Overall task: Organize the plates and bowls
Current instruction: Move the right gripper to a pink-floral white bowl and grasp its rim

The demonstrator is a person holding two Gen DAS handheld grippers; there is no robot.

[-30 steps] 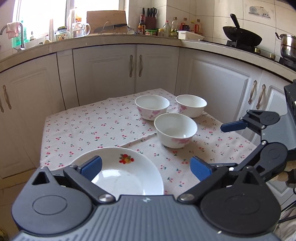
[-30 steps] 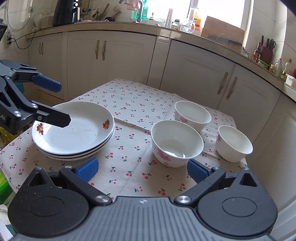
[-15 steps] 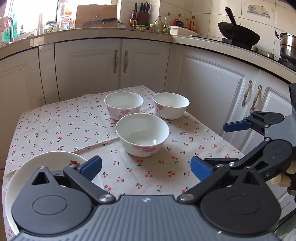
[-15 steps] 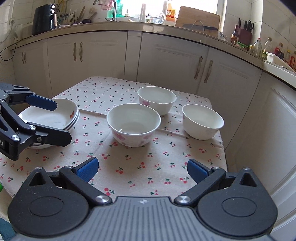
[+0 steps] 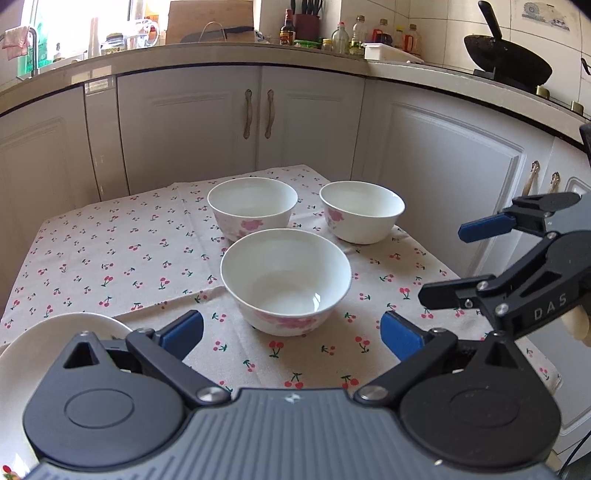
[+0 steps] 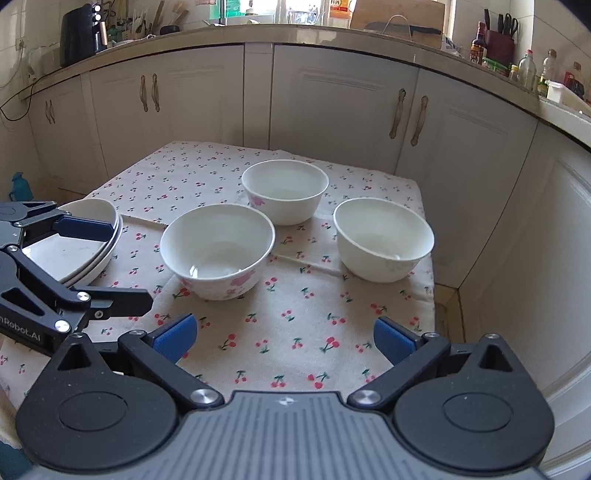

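Note:
Three white bowls with pink flowers stand on the cherry-print tablecloth [image 5: 110, 258]. The nearest bowl [image 5: 285, 280] [image 6: 218, 254] sits just ahead of my left gripper [image 5: 291, 332], which is open and empty. Behind it stand a far-left bowl [image 5: 252, 206] [image 6: 285, 190] and a right bowl [image 5: 362, 210] [image 6: 383, 238]. My right gripper [image 6: 282, 336] is open and empty, short of the bowls. A stack of white plates [image 6: 77, 251] [image 5: 33, 354] lies at the table's left front, partly hidden by the left gripper.
White cabinets [image 5: 207, 125] wrap around the back and right of the small table. The table's right edge [image 6: 432, 291] drops to the floor. A black wok [image 5: 506, 62] and bottles [image 5: 347, 35] sit on the counter.
Both grippers swung right, from the plate stack toward the bowls. The nearest bowl now sits centred ahead of my left gripper. Both stayed open.

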